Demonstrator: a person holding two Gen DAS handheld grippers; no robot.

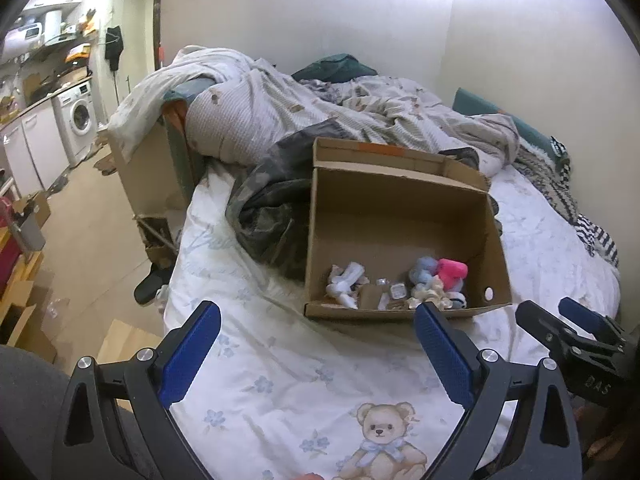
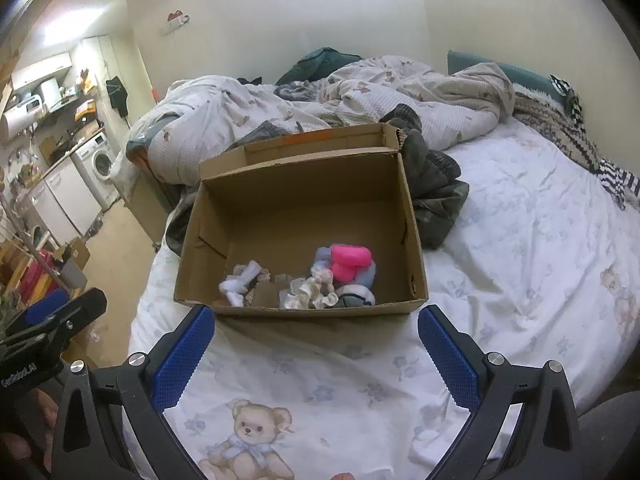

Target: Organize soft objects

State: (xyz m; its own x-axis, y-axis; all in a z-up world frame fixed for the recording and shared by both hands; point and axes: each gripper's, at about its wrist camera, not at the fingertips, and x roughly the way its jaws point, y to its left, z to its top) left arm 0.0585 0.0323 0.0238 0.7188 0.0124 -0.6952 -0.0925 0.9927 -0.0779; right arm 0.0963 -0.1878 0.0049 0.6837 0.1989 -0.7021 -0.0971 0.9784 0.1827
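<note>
Both grippers, left (image 1: 316, 344) and right (image 2: 316, 344), hang released and empty over the bed's (image 2: 520, 240) near edge, facing the cardboard box (image 2: 414, 240) where soft socks (image 2: 348, 262) sit gathered against its front wall.

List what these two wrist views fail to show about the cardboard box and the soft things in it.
- Cardboard box, right wrist view: its near wall hides the lowest soft items.
- White bundle, left wrist view: too small to identify.
- Pink item: hides part of the pale blue piece under it.
- Camouflage cloth: the box covers part of it.
</note>
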